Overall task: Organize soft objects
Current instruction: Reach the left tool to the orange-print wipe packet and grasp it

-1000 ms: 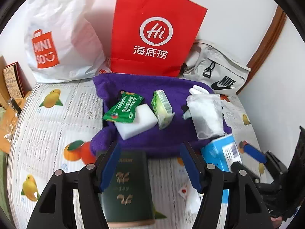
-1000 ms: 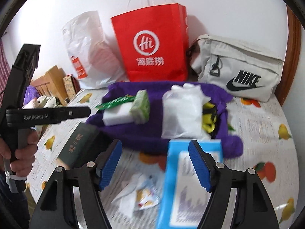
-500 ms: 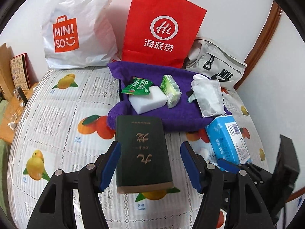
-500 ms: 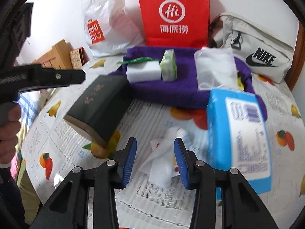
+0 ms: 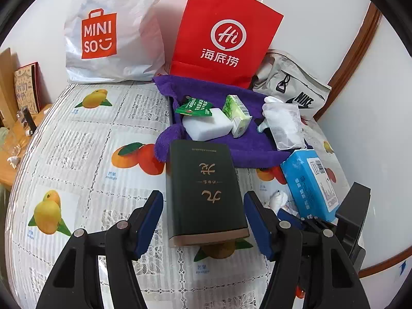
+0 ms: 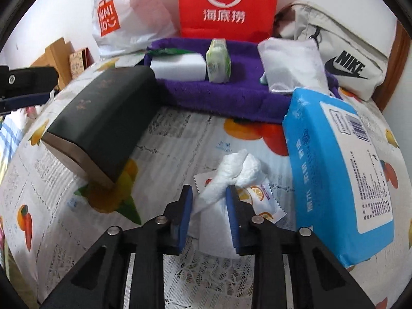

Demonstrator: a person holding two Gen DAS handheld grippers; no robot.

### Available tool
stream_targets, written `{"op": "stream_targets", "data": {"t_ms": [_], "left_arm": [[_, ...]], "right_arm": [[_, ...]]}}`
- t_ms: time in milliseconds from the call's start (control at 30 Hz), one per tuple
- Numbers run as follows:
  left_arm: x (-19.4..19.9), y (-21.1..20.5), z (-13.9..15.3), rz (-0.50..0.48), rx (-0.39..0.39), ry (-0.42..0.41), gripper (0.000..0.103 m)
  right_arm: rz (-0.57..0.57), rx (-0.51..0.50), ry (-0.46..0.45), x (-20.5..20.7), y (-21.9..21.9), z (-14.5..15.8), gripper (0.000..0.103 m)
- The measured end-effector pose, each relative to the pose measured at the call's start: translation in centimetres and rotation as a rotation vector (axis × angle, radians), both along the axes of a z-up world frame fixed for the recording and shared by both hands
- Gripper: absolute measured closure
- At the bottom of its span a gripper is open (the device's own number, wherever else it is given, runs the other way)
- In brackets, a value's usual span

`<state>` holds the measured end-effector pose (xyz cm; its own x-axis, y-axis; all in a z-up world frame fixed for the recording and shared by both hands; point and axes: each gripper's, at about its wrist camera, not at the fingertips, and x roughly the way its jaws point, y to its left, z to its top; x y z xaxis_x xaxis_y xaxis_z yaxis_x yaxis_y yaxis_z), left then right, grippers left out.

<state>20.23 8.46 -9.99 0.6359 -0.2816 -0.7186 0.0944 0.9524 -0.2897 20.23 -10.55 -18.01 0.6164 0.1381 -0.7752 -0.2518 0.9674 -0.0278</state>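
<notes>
Left gripper: held above the desk, which is covered by a fruit-printed cloth; its blue-padded fingers are set about half open on either side of the near end of a dark green hardcover book with gold characters, and a gap is seen on each side, so nothing is gripped.
Right gripper: lowered to the desk; its fingers have just been closing and are now narrowly spaced around a crumpled white tissue; whether the pads already press on it cannot be told.
Crumpled white tissue: seen in the right wrist view at 12 o'clock of the right gripper, lying on a small sachet printed with orange slices.
Blue plastic pack of wipes: lying flat at 2 o'clock of the right gripper, just beside the tissue.
Dark green book: at 10 o'clock in the right wrist view, its far end touching a purple fleecy towel.
Purple towel: at 12 o'clock on the desk, carrying a white sponge block, a green snack packet, a small green tissue pack and a clear bag of white material.
Background: a white MINISO plastic bag, a red paper carrier bag and a grey Nike pouch are stood against the wall.
</notes>
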Motion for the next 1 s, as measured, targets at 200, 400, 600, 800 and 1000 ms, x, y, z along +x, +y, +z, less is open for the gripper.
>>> {"op": "stream_targets", "data": {"t_ms": [200, 400, 600, 800, 1000], "left_arm": [[-0.9, -0.1, -0.2, 0.002, 0.007, 0.008, 0.04], [-2.8, -0.8, -0.6, 0.001, 0.018, 0.016, 0.04], [-5.2, -1.8, -1.8, -0.006, 0.033, 0.04, 0.04], [-7.1, -3.8, -3.0, -0.049, 0.035, 0.049, 0.04], [-7.5, -7.0, -4.5, -0.118, 0.055, 0.064, 0.04]], "right_arm": [[0.074, 0.096, 0.05, -1.7, -0.7, -0.2, 0.094], [0.157, 0.123, 0.069, -5.6, -0.3, -0.3, 0.094], [0.205, 0.186, 0.075, -9.1, -0.3, 0.1, 0.095], [0.197, 0.197, 0.002, -11.6, -1.8, 2.0, 0.095], [0.125, 0.161, -0.063, -12.5, -5.4, 3.4, 0.095]]}}
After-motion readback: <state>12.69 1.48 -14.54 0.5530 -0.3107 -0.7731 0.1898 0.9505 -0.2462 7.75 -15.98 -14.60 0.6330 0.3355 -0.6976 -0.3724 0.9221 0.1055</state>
